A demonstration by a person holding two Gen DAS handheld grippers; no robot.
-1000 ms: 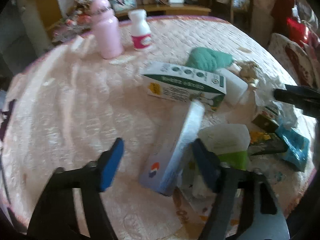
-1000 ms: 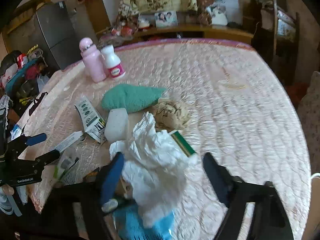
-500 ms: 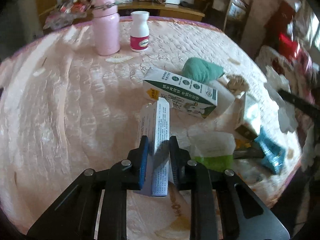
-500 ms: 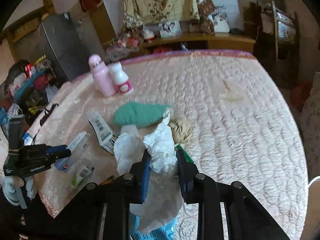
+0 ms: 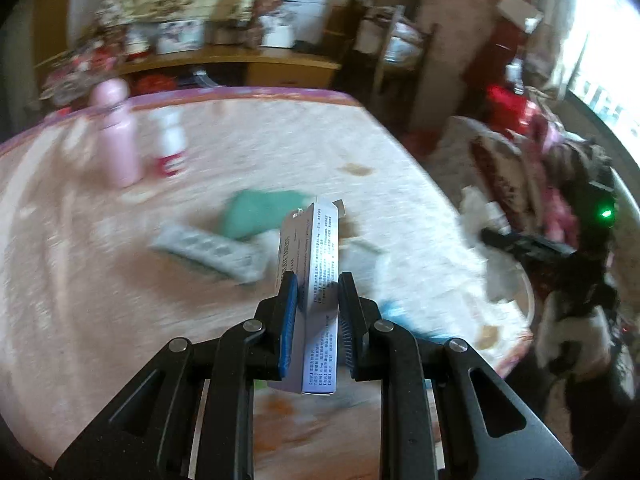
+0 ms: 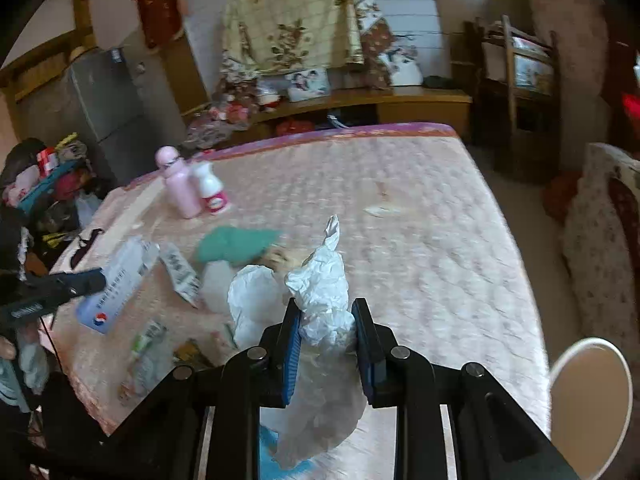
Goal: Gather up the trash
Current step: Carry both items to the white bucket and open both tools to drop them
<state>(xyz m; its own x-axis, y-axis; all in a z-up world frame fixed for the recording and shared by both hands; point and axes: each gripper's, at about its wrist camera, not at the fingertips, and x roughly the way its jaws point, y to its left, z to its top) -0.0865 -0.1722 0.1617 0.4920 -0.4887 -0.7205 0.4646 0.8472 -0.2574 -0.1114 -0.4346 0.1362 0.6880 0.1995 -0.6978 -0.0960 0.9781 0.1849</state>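
Task is early-to-mid, judging by the mess: two pcs of trash are picked up, the rest is on the table. Left gripper is clamped tight on a thin white box, held upright on edge, clear of the table w/ its printed side to the camera. Right gripper is pinched on a crumpled white bag, most of it hanging below the jaws, a twist sticking up above. Left to collect: carton, green-white pouch, a blue wrapper under the bag, prob. the straw-like wad too. Teal cloth, pink bottle and white bottle may not be trash. Left view is motion-blurred, so small scraps are hard to count. White bin sits off the table's right edge, likely the drop spot; nothing visible in it from here.
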